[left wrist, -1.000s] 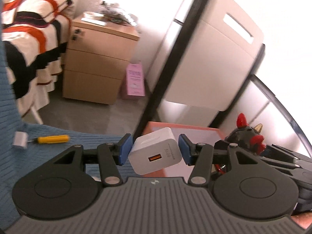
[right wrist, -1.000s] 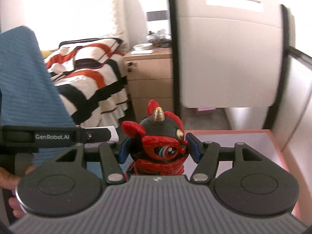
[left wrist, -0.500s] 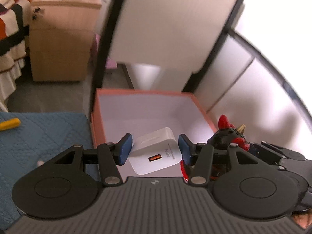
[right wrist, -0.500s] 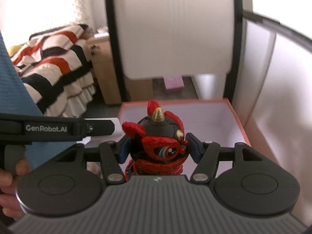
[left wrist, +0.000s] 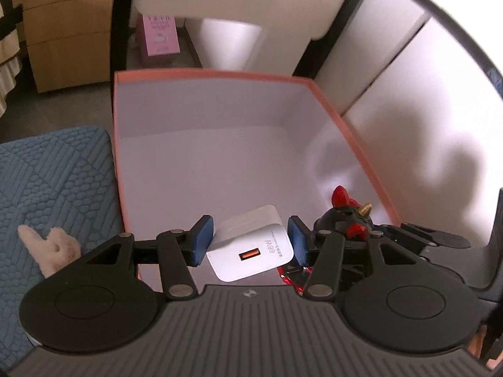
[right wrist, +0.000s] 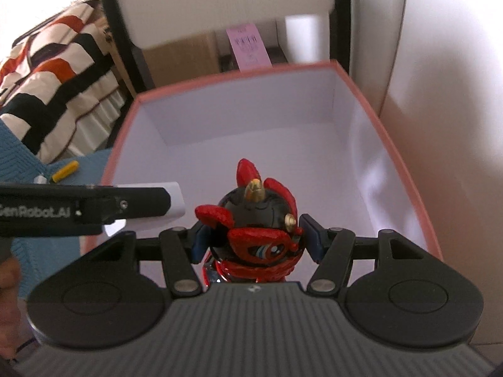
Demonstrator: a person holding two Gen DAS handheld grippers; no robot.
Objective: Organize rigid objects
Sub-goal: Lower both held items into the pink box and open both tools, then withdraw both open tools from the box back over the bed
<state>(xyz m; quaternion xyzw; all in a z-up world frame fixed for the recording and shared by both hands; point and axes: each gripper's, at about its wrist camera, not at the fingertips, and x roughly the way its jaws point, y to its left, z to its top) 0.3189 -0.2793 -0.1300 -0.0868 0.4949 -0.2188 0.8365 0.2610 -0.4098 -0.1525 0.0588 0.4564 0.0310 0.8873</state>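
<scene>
My left gripper (left wrist: pixel 250 239) is shut on a white 66W USB charger (left wrist: pixel 251 249) and holds it over the near end of an open box (left wrist: pixel 201 169) with a salmon rim and white inside. My right gripper (right wrist: pixel 254 238) is shut on a black and red horned toy figure (right wrist: pixel 259 229) and holds it over the same box (right wrist: pixel 239 132). The figure (left wrist: pixel 349 216) also shows in the left wrist view, right of the charger. The left gripper's body (right wrist: pixel 81 209) and the charger's end (right wrist: pixel 174 199) show at the left of the right wrist view.
A blue quilted mat (left wrist: pixel 53 188) lies left of the box, with a small cream plush toy (left wrist: pixel 52 245) on it. A yellow-handled tool (right wrist: pixel 65 171) lies on the mat. A white chair (right wrist: pixel 220 0), wooden drawers (left wrist: pixel 66 25), a pink box (left wrist: pixel 160 34) and a striped bed (right wrist: pixel 53 62) stand beyond.
Both grippers have moved forward and tipped down, so the open box now fills the view below the charger and the figure. Both grips are unchanged.
</scene>
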